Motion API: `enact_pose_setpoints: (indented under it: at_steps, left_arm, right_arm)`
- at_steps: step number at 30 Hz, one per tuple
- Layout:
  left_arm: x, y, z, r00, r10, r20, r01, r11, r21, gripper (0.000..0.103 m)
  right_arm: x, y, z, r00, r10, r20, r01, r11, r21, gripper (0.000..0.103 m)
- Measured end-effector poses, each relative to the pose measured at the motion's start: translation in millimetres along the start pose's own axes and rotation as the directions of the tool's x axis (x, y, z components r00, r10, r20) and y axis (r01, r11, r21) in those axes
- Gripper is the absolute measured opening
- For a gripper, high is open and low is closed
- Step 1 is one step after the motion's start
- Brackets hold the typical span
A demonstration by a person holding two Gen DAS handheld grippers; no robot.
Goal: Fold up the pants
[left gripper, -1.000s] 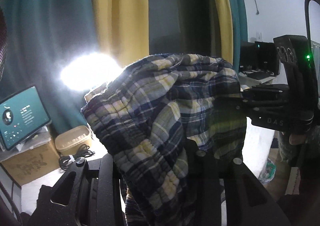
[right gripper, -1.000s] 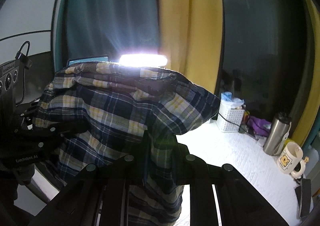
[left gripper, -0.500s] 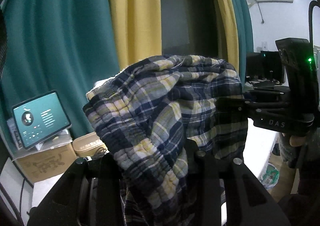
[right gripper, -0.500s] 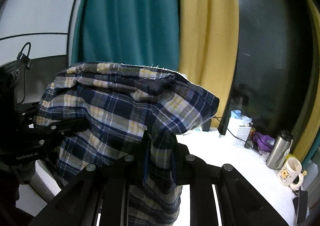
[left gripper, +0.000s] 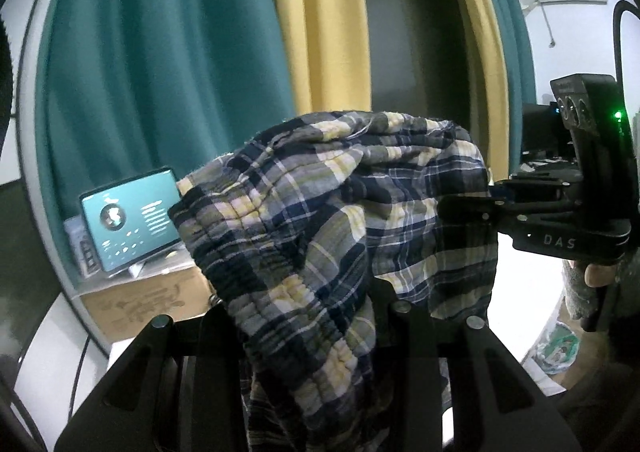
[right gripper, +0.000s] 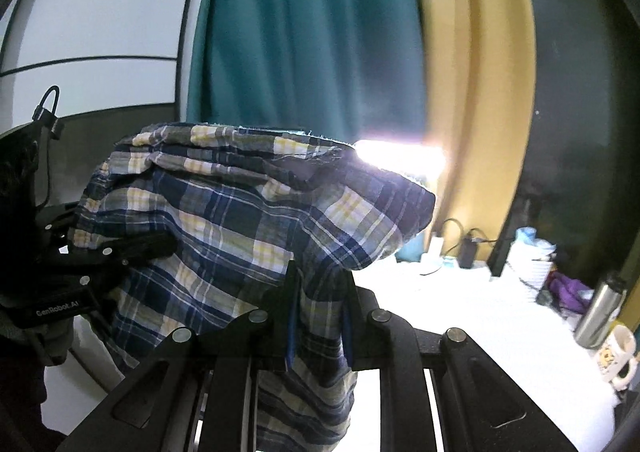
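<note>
Plaid pants (left gripper: pixel 320 236) hang bunched in the air between the two tools, well above the white bench (right gripper: pixel 480 316); none of the cloth visibly rests on the surface. Fabric reads as thin, crinkled woven cotton: light, limp, no stiffness of its own, likely to sag and twist wherever it is not held. It is not fragile and not slippery; the gathered elastic waistband is the thickest, firmest part and the best place to grip, since a single layer further down would probably slide or pull out of line. Left hand-held gripper (left gripper: pixel 384 292): jaws stand partly apart with a thick wad of the gathered band filling the gap, so I judge it clamped on the pants. Right hand-held gripper (right gripper: pixel 320 308): jaws nearly together, pinching a thinner fold of the cloth (right gripper: pixel 248 228) between the pads, cloth trailing below. In the left wrist view the right tool (left gripper: pixel 532 220) reaches in from the right side, a fingertip of the person's hand (left gripper: pixel 600 274) showing under its body. In the right wrist view the left tool (right gripper: pixel 96 256) comes in from the left edge. Both tools point slightly below level, side by side, and close enough that the cloth between them hangs slack in a hump. Background is blurred. Judgement: spread the hands apart to draw the waistband taut before lowering to the bench.
</note>
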State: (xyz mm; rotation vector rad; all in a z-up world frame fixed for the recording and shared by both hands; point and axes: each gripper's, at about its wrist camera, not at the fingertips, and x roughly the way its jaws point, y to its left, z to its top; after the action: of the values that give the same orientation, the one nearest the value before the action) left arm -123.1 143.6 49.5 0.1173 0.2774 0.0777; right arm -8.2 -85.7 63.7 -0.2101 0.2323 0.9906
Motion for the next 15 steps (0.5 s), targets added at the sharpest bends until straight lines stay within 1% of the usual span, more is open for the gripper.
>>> enact_pose_setpoints:
  at_steps: [5,8,11,15]
  left_arm:
    - [4,16,-12,0.999,0.021,-0.048,-0.023,0.999,-0.022,0.033]
    - [14,23,-21,0.996,0.02,-0.082,-0.022,0.999,-0.031,0.033]
    - [27,29,-28,0.992,0.009,-0.122,-0.014,0.999,-0.04,0.033]
    - [49,35,-36,0.985,-0.004,-0.173,-0.006,0.998,-0.055,0.033]
  right_arm:
    - [31,2,-9,0.998,0.028,-0.048,-0.027,1.0,0.009,0.017]
    - [43,9,-16,0.996,0.039,-0.083,-0.038,0.999,0.023,0.017]
    - [64,6,-24,0.992,0.047,-0.121,-0.042,0.998,0.043,0.017]
    - [97,-8,-32,0.984,0.058,-0.167,-0.046,0.996,0.073,0.017]
